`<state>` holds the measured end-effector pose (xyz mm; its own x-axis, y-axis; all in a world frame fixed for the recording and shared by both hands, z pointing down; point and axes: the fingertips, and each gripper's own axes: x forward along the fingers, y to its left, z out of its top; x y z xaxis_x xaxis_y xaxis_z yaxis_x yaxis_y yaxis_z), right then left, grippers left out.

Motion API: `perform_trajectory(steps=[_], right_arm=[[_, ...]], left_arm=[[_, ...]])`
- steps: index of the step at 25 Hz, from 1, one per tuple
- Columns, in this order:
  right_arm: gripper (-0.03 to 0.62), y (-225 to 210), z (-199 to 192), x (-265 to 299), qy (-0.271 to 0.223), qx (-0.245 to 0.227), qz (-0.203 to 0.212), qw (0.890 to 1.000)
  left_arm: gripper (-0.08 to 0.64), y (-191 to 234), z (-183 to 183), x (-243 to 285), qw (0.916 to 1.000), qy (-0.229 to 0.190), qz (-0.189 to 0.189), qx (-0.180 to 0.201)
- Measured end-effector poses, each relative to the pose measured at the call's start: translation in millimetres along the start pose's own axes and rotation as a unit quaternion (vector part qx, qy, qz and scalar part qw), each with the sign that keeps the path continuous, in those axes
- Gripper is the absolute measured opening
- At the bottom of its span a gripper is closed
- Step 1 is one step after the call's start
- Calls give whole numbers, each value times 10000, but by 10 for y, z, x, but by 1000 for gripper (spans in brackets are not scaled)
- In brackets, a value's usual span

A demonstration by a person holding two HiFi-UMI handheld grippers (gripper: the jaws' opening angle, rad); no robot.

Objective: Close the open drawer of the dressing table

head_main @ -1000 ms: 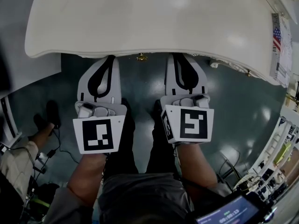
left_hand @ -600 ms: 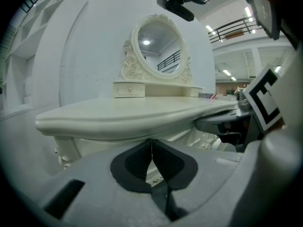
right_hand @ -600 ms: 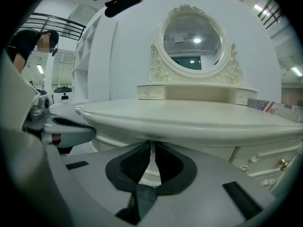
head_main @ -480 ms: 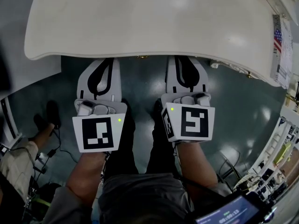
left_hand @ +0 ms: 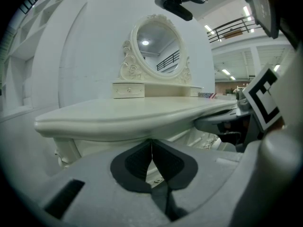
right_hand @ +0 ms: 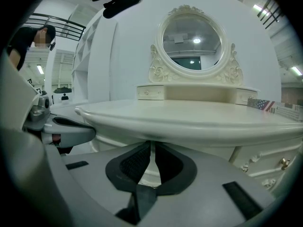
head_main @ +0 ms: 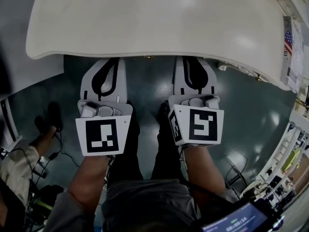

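The cream dressing table top (head_main: 154,18) fills the upper head view. Under its front edge only a sliver of a gold drawer knob (head_main: 148,57) shows; the drawer itself is hidden beneath the top. My left gripper (head_main: 108,61) and right gripper (head_main: 193,59) point side by side at the table front, their tips at the top's edge on either side of the knob. In the left gripper view the left gripper (left_hand: 151,143) is shut on nothing just below the tabletop (left_hand: 132,110). The right gripper (right_hand: 152,148) is likewise shut and empty under the tabletop (right_hand: 189,115).
An oval mirror (right_hand: 191,37) and small drawer boxes (left_hand: 128,89) stand at the table's back. Side drawers with gold knobs (right_hand: 284,163) sit lower right. A flag-printed box (head_main: 288,47) lies on the table's right end. Another person's foot (head_main: 48,120) and cables are on the floor at left.
The gold knob, plainly visible below the table edge a second ago, has slid almost out of sight under the top. Both grippers have edged slightly forward.
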<state>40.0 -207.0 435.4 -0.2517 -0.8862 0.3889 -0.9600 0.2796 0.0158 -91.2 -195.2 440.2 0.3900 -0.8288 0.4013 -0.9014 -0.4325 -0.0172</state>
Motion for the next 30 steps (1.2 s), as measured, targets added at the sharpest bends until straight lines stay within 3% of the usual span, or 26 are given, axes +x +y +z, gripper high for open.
perform_trajectory(steps=[13, 21, 30], right_arm=[[17, 216, 70, -412, 49, 13, 282, 9996], [17, 369, 940, -983, -638, -156, 546, 9963], [15, 442, 1675, -1823, -1235, -465, 863, 9875]], left_arm=[[17, -254, 144, -444, 9999, -24, 86, -123], [17, -233, 993, -1055, 9962, -676, 552, -26], [17, -640, 1791, -1813, 9877, -1276, 880, 221]])
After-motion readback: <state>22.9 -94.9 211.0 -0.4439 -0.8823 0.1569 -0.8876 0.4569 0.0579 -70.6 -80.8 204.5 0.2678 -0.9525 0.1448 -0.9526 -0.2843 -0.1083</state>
